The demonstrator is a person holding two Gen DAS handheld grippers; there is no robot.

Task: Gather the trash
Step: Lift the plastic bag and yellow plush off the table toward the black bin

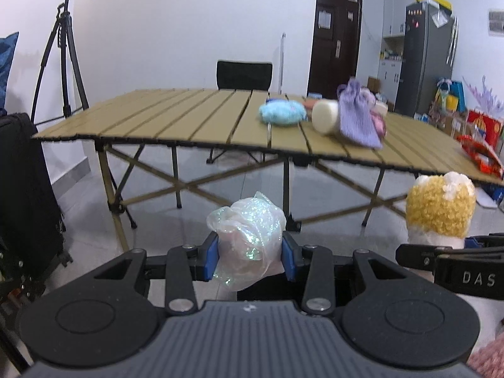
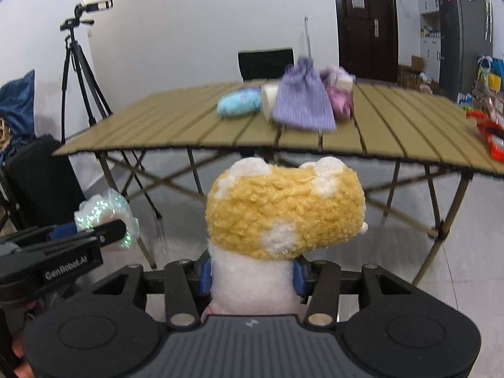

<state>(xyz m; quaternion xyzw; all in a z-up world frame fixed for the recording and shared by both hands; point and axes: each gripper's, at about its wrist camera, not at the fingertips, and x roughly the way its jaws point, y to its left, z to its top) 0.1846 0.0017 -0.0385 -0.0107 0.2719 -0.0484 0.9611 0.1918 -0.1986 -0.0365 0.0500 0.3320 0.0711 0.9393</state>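
Two grippers are in view, both in front of one slatted folding table. The left gripper is clamped on one crumpled iridescent plastic wad; the right gripper pinches the white base of one yellow plush toy. On the table lie one blue fluffy item, one cream cylinder, one purple striped pouch and, at its right edge, a red wrapper, cut off. Pink things behind the pouch are blurred.

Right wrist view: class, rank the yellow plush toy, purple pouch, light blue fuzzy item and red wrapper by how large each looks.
1. yellow plush toy, though closest to the camera
2. purple pouch
3. light blue fuzzy item and red wrapper: unsure, the wrapper is cut off by the edge
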